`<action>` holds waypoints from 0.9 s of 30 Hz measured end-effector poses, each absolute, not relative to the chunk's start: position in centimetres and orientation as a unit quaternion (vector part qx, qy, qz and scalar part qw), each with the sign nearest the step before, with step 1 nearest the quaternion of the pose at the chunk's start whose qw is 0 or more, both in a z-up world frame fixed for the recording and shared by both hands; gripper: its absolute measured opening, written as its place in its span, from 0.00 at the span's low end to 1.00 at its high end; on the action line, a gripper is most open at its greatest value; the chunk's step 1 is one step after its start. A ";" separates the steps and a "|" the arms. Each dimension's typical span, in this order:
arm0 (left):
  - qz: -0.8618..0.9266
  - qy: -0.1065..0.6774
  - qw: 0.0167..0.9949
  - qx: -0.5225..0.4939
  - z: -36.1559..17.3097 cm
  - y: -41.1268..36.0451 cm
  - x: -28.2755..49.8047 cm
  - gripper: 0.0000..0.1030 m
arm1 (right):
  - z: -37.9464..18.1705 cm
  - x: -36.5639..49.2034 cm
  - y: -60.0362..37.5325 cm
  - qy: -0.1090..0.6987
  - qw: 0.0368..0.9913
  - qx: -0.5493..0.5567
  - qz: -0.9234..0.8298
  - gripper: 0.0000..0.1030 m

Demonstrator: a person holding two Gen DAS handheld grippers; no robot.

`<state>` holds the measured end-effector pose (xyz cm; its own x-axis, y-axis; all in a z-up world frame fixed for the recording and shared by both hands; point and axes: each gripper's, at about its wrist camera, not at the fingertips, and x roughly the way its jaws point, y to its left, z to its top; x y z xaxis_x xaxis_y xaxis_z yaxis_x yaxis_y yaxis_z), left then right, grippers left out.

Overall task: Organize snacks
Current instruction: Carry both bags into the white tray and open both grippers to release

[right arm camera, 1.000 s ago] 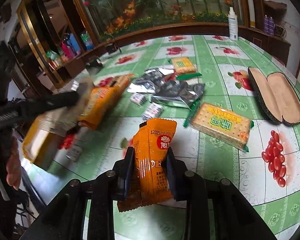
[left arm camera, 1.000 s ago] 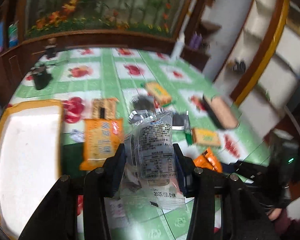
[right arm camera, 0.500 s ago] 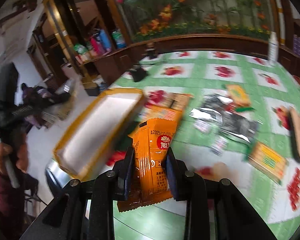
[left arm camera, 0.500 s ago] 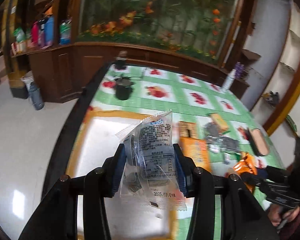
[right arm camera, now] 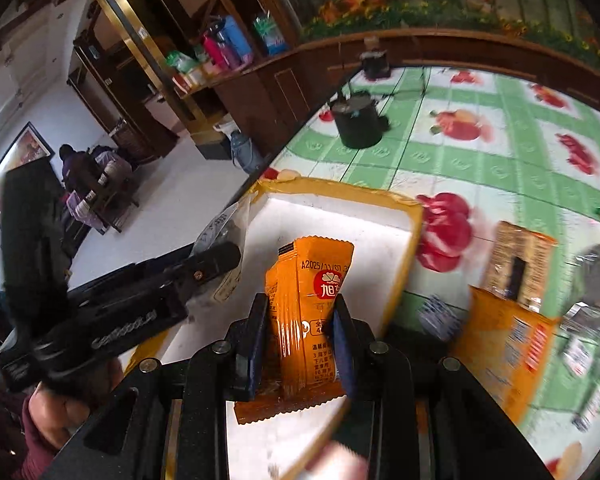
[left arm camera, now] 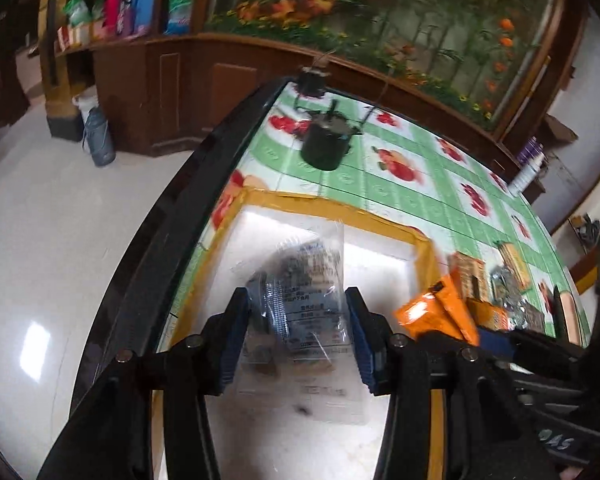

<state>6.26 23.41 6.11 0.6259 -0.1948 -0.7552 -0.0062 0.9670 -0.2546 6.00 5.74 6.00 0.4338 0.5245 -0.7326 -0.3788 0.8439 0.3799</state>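
A white tray with a yellow rim (left arm camera: 320,204) (right arm camera: 340,190) lies at the table's left edge. In the left wrist view my left gripper (left arm camera: 296,320) hangs over the tray, shut on a clear plastic snack packet (left arm camera: 304,280) with dark printing; the packet looks blurred. The right wrist view shows that left gripper (right arm camera: 220,256) from the side, the clear packet (right arm camera: 224,236) sticking up from its tip. My right gripper (right arm camera: 300,328) is shut on an upright orange snack packet (right arm camera: 312,300) above the tray's near right part. That orange packet (left arm camera: 432,312) shows beside the tray's right rim.
A black pot (left arm camera: 324,144) (right arm camera: 358,124) stands beyond the tray. Right of the tray lie a large orange bag (right arm camera: 504,352), a biscuit pack (right arm camera: 520,264) and silver packets (right arm camera: 592,280). The table's dark edge (left arm camera: 172,220) drops to white floor. A hand (right arm camera: 60,408) holds the left tool.
Both grippers have swung left from the snack pile to above the tray, each still carrying its packet. The clear packet now looks blurred between the left fingers.
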 end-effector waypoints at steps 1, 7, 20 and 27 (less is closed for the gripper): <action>-0.052 0.426 0.895 -0.121 6.2 23.5 6.2 0.46 | 5.5 6.7 6.2 0.465 0.841 0.079 0.266 0.32; -0.061 0.401 0.904 -0.138 7.3 24.3 6.1 0.72 | 5.3 7.6 6.4 0.449 0.851 0.083 0.261 0.51; -0.037 0.374 0.913 -0.160 10.8 23.7 -1.8 0.79 | 6.8 -0.2 -2.7 0.432 0.872 0.061 0.221 0.51; -0.029 0.377 0.906 -0.191 8.7 21.6 -7.0 0.79 | 3.2 -5.9 -4.3 0.471 0.853 0.037 0.223 0.51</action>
